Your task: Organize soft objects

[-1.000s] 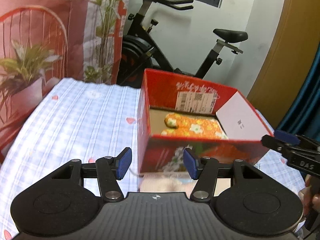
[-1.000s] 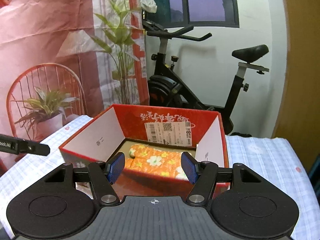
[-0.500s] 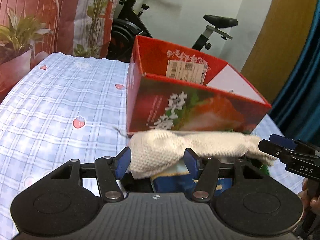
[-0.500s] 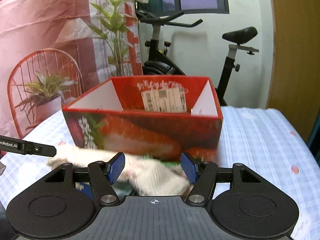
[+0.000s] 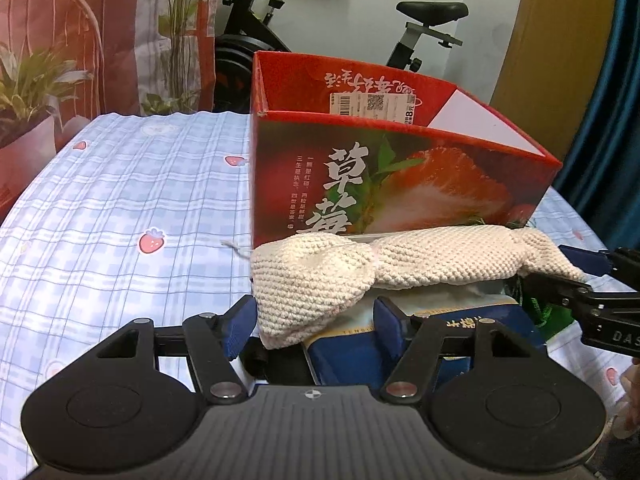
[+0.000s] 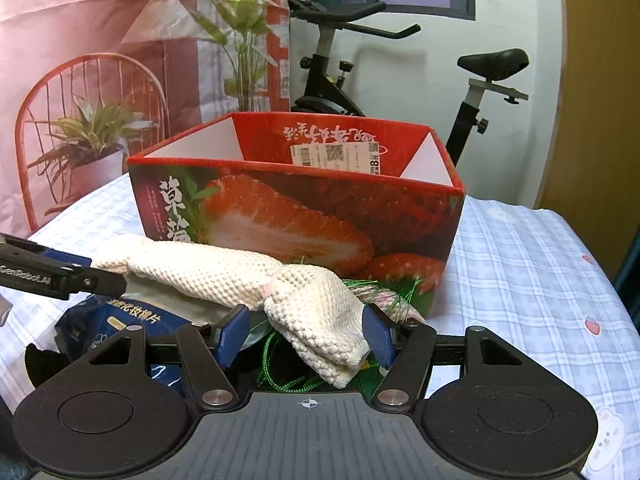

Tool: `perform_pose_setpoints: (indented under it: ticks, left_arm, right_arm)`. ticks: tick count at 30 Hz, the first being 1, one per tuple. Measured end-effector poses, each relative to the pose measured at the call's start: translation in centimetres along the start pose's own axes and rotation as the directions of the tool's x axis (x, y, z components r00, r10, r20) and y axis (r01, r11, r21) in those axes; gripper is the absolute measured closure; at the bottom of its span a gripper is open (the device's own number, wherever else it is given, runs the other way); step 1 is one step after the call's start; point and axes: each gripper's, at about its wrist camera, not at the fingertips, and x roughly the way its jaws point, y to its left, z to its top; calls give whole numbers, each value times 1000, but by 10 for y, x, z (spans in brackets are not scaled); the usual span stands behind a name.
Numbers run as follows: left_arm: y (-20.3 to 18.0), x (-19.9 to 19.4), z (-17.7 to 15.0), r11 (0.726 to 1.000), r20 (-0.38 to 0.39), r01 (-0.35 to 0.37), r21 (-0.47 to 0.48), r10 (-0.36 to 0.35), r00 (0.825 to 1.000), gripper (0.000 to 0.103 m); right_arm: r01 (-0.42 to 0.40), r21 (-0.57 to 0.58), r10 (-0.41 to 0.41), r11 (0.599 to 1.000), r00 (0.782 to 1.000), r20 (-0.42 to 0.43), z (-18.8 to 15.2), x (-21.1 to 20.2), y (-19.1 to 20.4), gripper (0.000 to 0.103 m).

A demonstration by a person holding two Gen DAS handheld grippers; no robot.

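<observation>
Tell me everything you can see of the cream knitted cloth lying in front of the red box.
The cream knitted cloth is a long, coarse-stitched soft piece, pinched near its middle like a bow, with a loose thread at one end. It lies draped across a blue printed packet and green cord, just in front of the red strawberry-printed cardboard box. One end sits between the open left tool, the other between the open right tool; neither visibly clamps it.

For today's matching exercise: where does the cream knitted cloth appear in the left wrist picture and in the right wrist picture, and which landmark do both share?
Left wrist: cream knitted cloth lies centre to right, its near end between the open left gripper.
Right wrist: cloth runs from the left to centre, its near end between the open right gripper.
Shared landmark: the red strawberry box behind it.
</observation>
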Motion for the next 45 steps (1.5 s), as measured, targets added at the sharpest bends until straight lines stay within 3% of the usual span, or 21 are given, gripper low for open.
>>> perform_pose_setpoints:
  ticks: [4, 6, 10, 16, 30, 45]
  left_arm:
    - [2, 5, 3, 999, -3, -46, -15, 46, 999, 44]
    - [5, 4, 5, 999, -4, -28, -38, 28, 1000, 70]
    - [-4, 1, 4, 999, 12, -36, 4, 36, 999, 82]
    - [-9, -13, 8, 999, 63, -51, 7, 50, 997, 84]
    - [-18, -48, 37, 999, 163, -34, -2, 34, 986, 84]
    - [-23, -54, 90, 1000, 261, -4, 16, 0, 965, 84]
  right_arm:
    - [9, -9, -9, 1000, 1000, -2, 0, 1, -2, 46]
    - [8, 4, -8, 1000, 1000, -5, 1, 3, -5, 55]
    - [-25, 23, 25, 999, 1000, -9, 4, 4, -10, 73]
    - [-52, 27, 52, 998, 999, 8, 9, 2, -7, 83]
    - [-84, 81, 75, 993, 991, 111, 34, -20, -13, 84]
    - [-91, 60, 76, 994, 974, 212, 96, -34, -34, 84]
